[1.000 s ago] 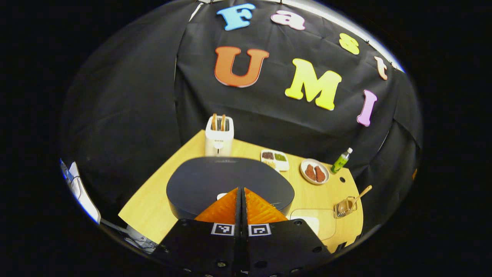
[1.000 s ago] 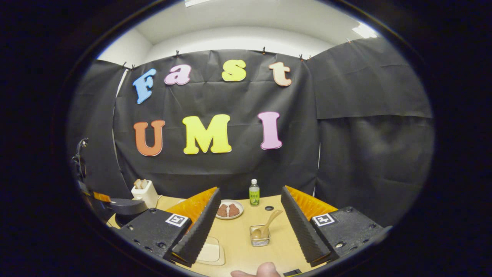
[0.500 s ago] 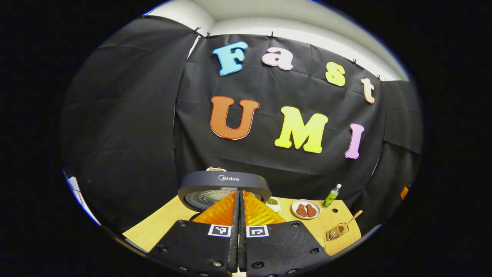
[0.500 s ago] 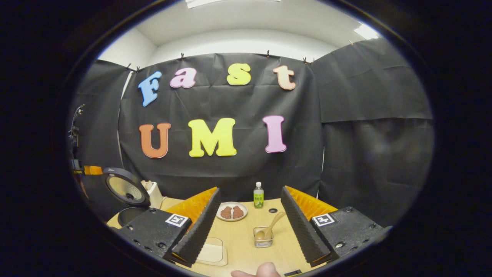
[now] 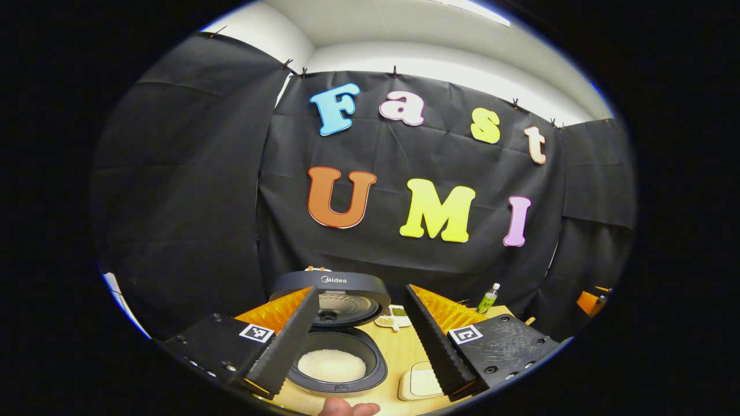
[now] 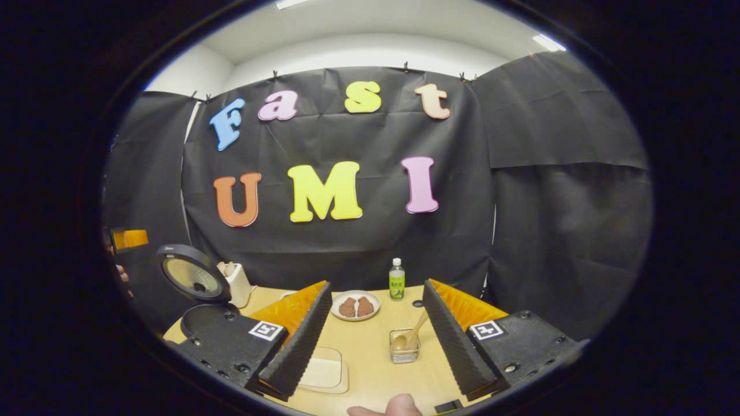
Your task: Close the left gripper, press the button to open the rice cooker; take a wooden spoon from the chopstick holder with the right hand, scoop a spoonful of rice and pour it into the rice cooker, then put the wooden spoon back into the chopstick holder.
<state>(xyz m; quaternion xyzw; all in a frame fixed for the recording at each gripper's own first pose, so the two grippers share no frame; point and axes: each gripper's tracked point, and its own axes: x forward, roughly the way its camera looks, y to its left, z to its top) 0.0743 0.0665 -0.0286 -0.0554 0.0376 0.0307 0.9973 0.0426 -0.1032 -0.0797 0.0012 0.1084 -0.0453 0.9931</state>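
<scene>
The dark rice cooker (image 5: 338, 378) stands open, its lid (image 5: 341, 289) raised and white rice in its pot (image 5: 331, 365). My left gripper (image 5: 361, 289) is open just in front of it and holds nothing. The cooker (image 6: 199, 318) with its raised lid (image 6: 193, 277) is also at the left of the right gripper view. A wooden spoon (image 6: 411, 334) leans in the small clear chopstick holder (image 6: 404, 353) on the table. My right gripper (image 6: 376, 284) hangs open and empty in front of the holder, apart from it. A shallow rectangular dish (image 6: 324, 372) with white contents lies near its left finger.
On the wooden table (image 6: 370, 358) stand a plate of brown food (image 6: 355, 306), a green bottle (image 6: 396, 280) and a white toaster (image 6: 234, 283). A small dish of beans (image 5: 393, 315) sits behind the cooker. A thumb (image 6: 387, 407) shows at the bottom edge.
The cooker's lid has swung up from flat to fully raised. My left gripper has gone from shut to open and tilted up off the lid. The right gripper has barely moved.
</scene>
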